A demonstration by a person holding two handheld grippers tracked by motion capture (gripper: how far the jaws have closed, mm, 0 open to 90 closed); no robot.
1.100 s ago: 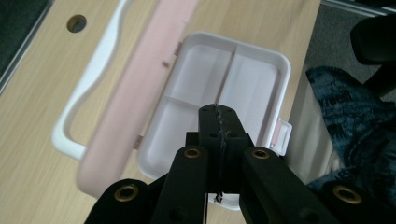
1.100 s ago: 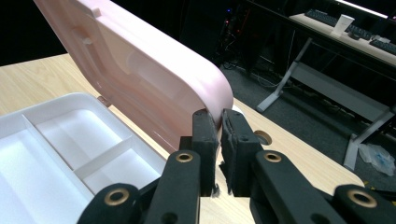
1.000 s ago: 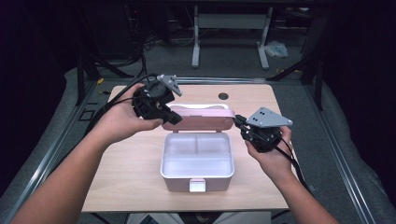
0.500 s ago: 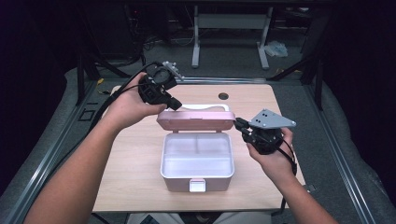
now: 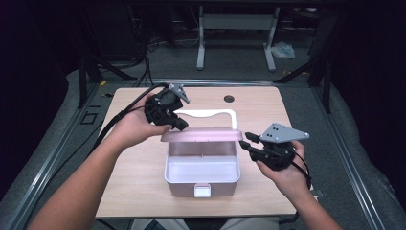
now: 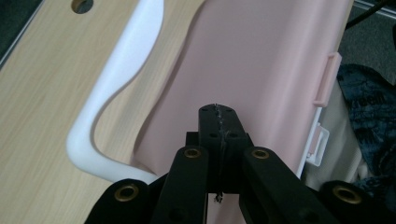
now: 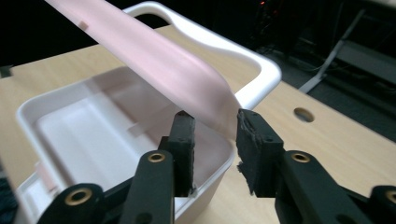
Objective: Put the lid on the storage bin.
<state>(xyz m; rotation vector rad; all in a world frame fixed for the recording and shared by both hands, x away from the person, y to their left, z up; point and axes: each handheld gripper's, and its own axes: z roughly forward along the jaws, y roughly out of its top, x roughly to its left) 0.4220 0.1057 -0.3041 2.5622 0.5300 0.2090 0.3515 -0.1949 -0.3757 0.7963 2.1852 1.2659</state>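
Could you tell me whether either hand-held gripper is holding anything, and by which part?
Neither grips anything. The left hand-held gripper, jaws shut, rests against the pink lid. The right hand-held gripper has just been opening, its jaws apart around the lid's corner.

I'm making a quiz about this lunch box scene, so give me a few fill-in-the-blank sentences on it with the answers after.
1. The box has a lid coloured ____.
2. The left gripper rests its shut jaws on the ____.
3. The white handle lies on the ____ behind the box.
4. The right gripper has its jaws ____, the lid's corner between them.

Missing words: pink; lid; table; open
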